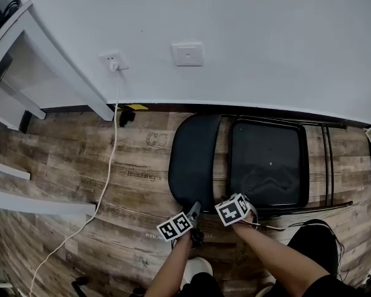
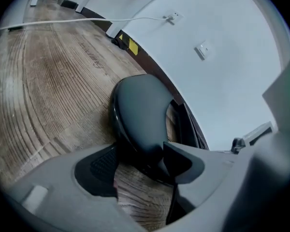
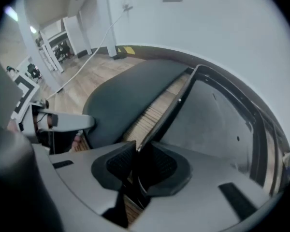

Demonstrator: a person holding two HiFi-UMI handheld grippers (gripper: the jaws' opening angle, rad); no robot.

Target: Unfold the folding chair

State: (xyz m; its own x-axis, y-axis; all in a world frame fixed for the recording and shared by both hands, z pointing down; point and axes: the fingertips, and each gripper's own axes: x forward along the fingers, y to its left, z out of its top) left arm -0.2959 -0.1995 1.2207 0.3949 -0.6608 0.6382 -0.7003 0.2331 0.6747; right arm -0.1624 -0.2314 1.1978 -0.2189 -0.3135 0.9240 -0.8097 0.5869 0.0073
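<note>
Floor (image 1: 62, 166); right tongs (image 3: 137, 158) on chair frame (image 3: 166, 105)

The folding chair (image 1: 195, 159) is black, the floor (image 1: 68, 166) brown wood-grain, the wall (image 1: 266, 30) white.

black folding chair (image 1: 241, 159), folded, flat on floor

Folding chair (image 1: 269, 163) lies flat & folded on wood floor (image 1: 62, 159) along white wall (image 1: 266, 30), backrest pad (image 1: 191, 159) at left, seat w/ black frame at right. L gripper (image 1: 194, 211) sits at the backrest pad's near edge, R gripper (image 1: 246, 206) at the seat frame's near edge; jaw state not readable from here. Socket (image 1: 113, 61) on wall w/ white cable (image 1: 106, 178) trailing over floor, switch plate (image 1: 188, 54) beside it, white furniture (image 1: 31, 73) far left.
</note>
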